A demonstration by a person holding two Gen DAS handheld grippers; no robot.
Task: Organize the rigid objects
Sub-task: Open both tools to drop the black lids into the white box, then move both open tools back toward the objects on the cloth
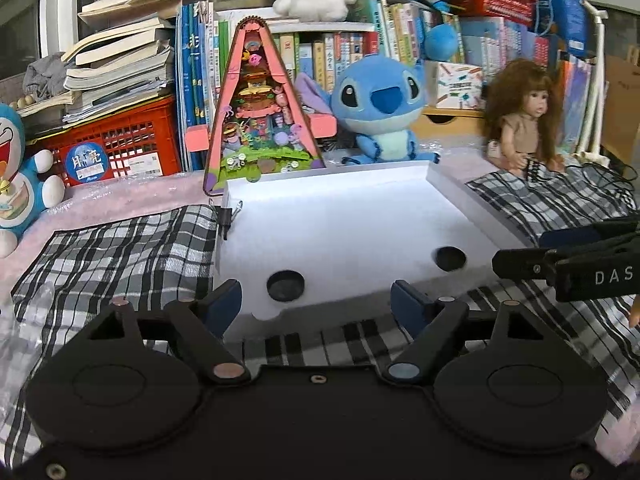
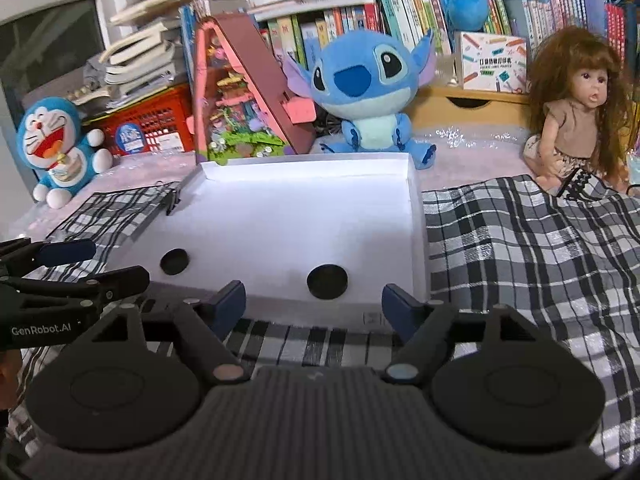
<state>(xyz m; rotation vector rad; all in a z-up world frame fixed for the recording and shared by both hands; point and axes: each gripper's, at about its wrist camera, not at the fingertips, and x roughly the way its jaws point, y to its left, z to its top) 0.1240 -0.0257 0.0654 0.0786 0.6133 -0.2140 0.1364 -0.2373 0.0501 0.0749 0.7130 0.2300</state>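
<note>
The left gripper [image 1: 316,300] is sitting nearest the camera, its blue-padded jaws spread wide with nothing between them, hovering over the checked cloth [image 1: 120,248] at the near edge of the white tray [image 1: 452,188]. The right gripper [image 2: 314,300] is hanging in the same way at the tray's near edge, jaws spread and gripping nothing; in the left wrist view it is reaching in from the right side.

Two black discs are lying flat on the tray floor near its front edge, well apart from each other: the left disc [image 1: 286,285] just beyond the left gripper, the right disc [image 2: 327,282] just beyond the right gripper. Neither is touching a pad.

A black binder clip [image 1: 228,216] is sitting on the tray's left wall. Behind the tray, a blue plush toy [image 1: 380,108], a triangular pink toy house [image 1: 260,108] and a long-haired doll [image 1: 524,116] are standing before rows of books [image 1: 320,56]. A blue cat plush [image 2: 60,144] is sitting far left beside a red crate [image 1: 120,140].
</note>
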